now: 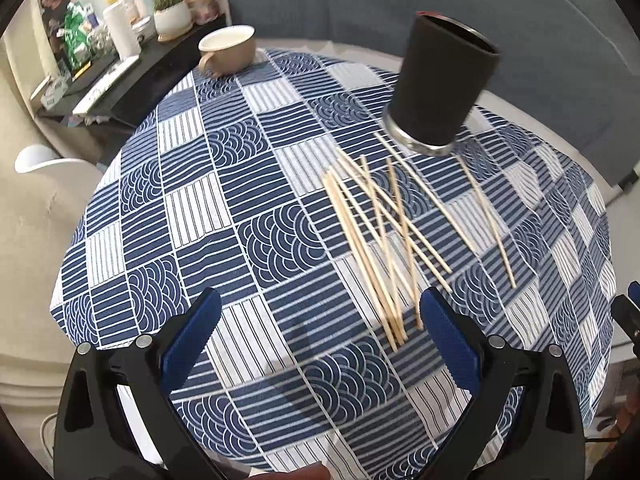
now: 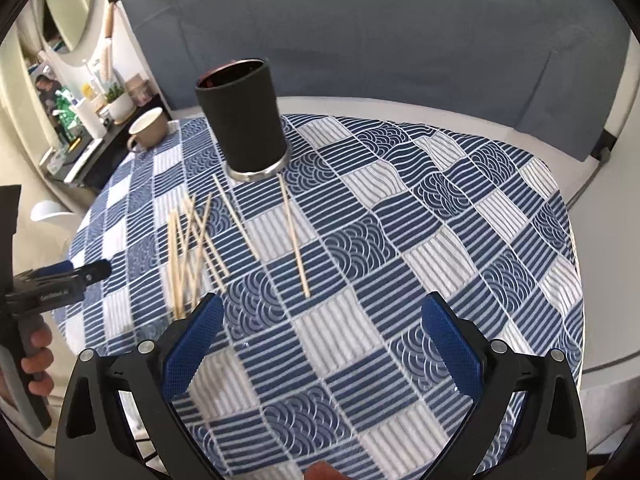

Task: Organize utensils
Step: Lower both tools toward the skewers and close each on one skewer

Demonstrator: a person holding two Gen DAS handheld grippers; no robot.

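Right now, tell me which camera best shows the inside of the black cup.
The right wrist view. There the cup leans so its open mouth shows, dark with a reddish rim. In the left wrist view the cup shows mostly its outer wall and metal base; only a sliver of the mouth is visible.

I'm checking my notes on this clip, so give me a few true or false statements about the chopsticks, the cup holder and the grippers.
1. The chopsticks lie scattered on the tablecloth. True.
2. The black cup lies on its side. False: it stands upright.
3. The left gripper is open and holds nothing. True.
4. The right gripper is shut on a chopstick. False: it is open and empty.
5. A beige mug stands near the table's far edge. True.
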